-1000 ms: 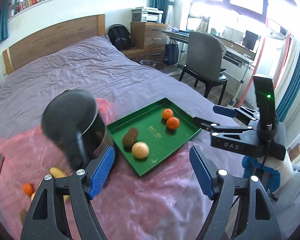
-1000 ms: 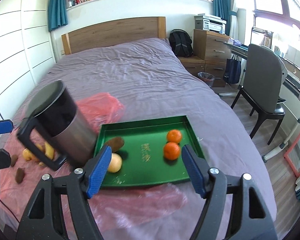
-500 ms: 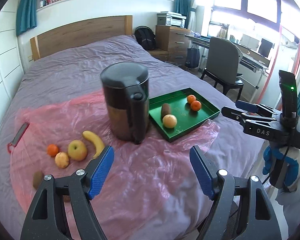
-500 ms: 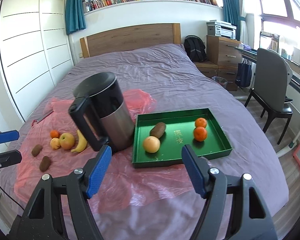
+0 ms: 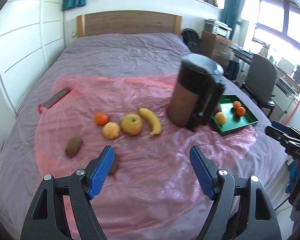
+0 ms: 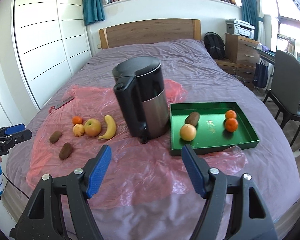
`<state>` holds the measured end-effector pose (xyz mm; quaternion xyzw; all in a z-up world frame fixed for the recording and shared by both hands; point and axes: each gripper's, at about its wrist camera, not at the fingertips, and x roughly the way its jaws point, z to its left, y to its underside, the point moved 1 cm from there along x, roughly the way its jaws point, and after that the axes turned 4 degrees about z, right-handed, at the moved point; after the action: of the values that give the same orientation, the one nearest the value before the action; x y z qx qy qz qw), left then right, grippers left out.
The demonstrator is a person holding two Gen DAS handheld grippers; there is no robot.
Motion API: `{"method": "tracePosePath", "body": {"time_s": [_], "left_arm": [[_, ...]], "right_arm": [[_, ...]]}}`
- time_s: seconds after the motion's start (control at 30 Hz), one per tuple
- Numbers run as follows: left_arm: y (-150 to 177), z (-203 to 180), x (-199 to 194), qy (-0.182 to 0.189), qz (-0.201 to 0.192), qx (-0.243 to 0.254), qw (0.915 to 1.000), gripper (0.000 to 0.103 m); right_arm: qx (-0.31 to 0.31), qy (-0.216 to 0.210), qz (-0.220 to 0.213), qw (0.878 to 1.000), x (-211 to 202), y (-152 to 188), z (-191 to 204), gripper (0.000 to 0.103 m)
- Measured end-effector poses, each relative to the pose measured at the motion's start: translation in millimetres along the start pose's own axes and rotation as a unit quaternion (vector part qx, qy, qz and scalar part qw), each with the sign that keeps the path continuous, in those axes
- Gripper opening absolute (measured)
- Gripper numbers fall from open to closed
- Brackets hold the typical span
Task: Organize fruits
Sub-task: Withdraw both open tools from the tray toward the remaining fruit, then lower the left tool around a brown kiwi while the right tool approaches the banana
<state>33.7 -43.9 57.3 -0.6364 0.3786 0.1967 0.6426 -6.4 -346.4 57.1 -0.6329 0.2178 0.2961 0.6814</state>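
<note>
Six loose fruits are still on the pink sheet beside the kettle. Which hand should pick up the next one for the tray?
Left, probably. The left hand-held gripper is open and empty over the loose fruit, with a kiwi right at its fingers. The right hand-held gripper sits nearer the green tray, with the kettle between.

A translucent pink plastic sheet (image 6: 150, 172) covers the mauve bedspread (image 6: 170, 60). The tray (image 6: 248, 142) is glossy dark green with gold characters. The kettle (image 6: 144, 100) is black over brushed steel. A yellow banana (image 6: 110, 128) lies by a yellow-green apple (image 6: 92, 127) and brown kiwis (image 6: 65, 150).
</note>
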Motion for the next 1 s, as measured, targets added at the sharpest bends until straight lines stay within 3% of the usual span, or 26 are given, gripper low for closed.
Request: {"method": "tracePosePath", "body": {"time_s": [0.17,0.53,0.73,1.0], "left_arm": [[24.1,46.9,3.4,-0.037,0.01,-0.031,0.9988,0.073],[66.2,124.2,8.2,-0.077,0.028,-0.105,0.9911,0.073],[76.3,136.5,21.6,-0.072,0.038,-0.111,0.9904,0.073],[73.9,119.1,58.9,-0.04,0.064,-0.088,0.9933,0.073]], "right_arm": [[-0.013,-0.013,0.014,1.0,12.6,6.3,25.0,0.103],[-0.053,-0.046,0.038,0.997,44.0,12.4,84.8,0.103],[-0.071,-0.053,0.056,0.994,66.4,15.8,108.3,0.103],[-0.083,-0.067,0.085,0.991,111.9,11.6,133.4,0.103]]}}
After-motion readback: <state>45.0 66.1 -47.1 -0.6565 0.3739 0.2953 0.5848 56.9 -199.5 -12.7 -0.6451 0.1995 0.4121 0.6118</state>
